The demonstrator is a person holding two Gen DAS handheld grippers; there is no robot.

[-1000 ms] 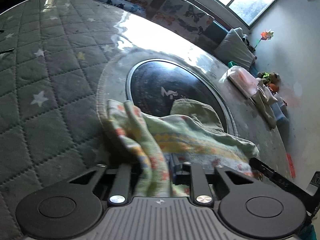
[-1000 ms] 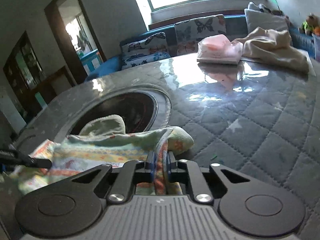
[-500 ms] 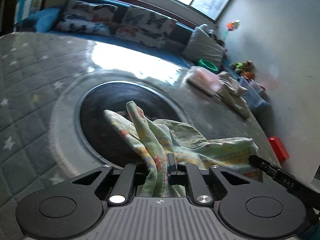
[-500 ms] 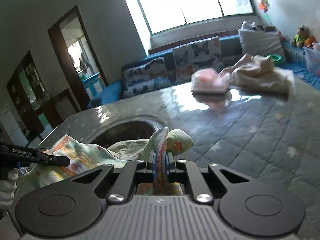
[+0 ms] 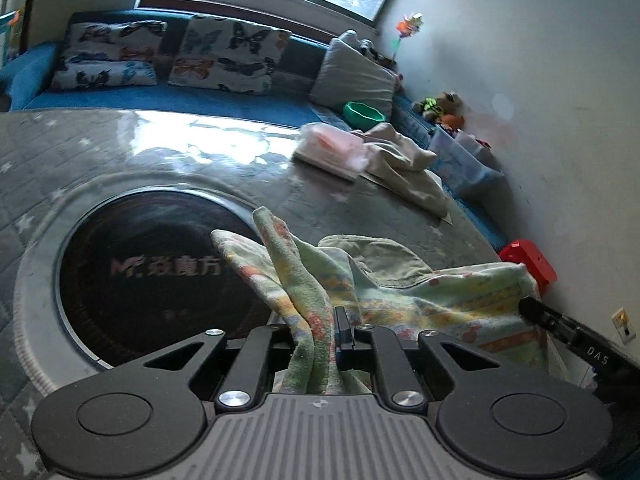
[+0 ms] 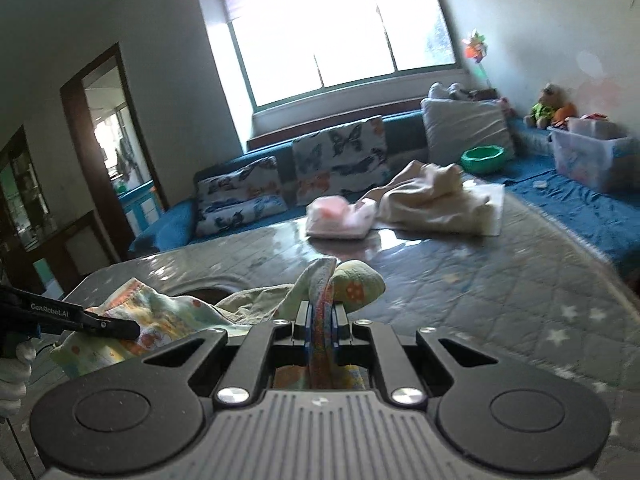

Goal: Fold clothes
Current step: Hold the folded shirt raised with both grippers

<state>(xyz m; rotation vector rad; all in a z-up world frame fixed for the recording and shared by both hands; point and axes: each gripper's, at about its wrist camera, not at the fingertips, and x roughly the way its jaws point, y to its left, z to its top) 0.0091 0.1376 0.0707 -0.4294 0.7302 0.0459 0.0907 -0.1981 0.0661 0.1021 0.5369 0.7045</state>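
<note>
The grey quilted, star-printed surface under a glossy clear cover is the largest thing here, with one round dark inset panel let into it. Above that panel hangs the task's thing, one pale green towelling garment with an orange-and-yellow print, stretched between two grippers and sagging in the middle, with a plainer olive part bunched up behind.

The left gripper is clamped on a thick gathered bunch of the cloth. The right gripper is pinched tight on a thinner folded edge, a rounded lump of fabric bulging just beyond it.

What could go wrong, as I judge it:
- The left grip holds several layers at once; if it is a bunch and not a true corner, any fold laid from it will come out crooked.
- The slack middle may drag or crumple on the slick cover as the cloth comes down, trapping the olive part inside the fold.
- The thin edge in the right gripper could slip out if the two hands pull apart too hard.
- Swinging the cloth far back could brush the other laundry.

Counted: one surface, one inset panel, one garment in hand, two grippers, one loose cream cloth heaped at the far side, and one folded pink-and-white piece touching it.
</note>
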